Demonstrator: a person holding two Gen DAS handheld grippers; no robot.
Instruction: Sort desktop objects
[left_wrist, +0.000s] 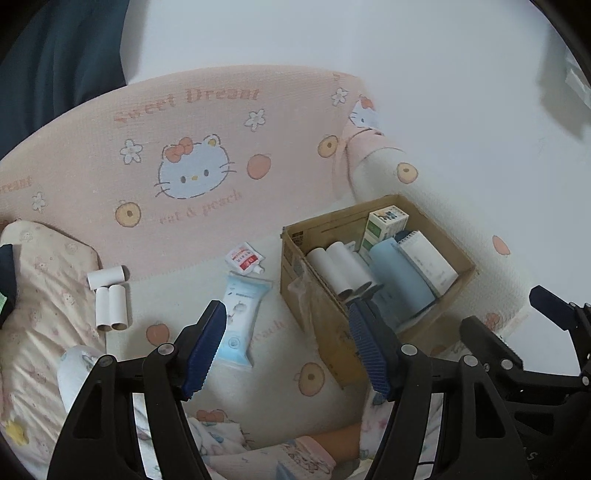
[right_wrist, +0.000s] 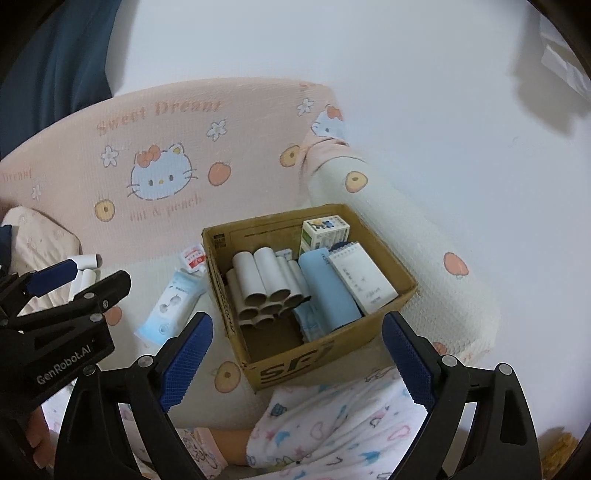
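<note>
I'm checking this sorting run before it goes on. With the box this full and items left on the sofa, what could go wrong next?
1. The cardboard box is crowded; the stacked paper tubes could roll or spill when more go in.
2. The three loose tubes lie on soft cushion and may roll away when gripped.
3. The flat blue wipes pack may be hard to pinch.

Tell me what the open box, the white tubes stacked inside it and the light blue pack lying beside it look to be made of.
Box: brown corrugated cardboard, matte, with printed black lettering and raw cut edges.
White tubes: rolled paperboard, matte white outside, with brownish hollow ends like empty paper-roll cores.
Light blue pack: probably soft plastic film, slightly glossy, with a crimped end seal; likely wet wipes, though the print is unreadable.
</note>
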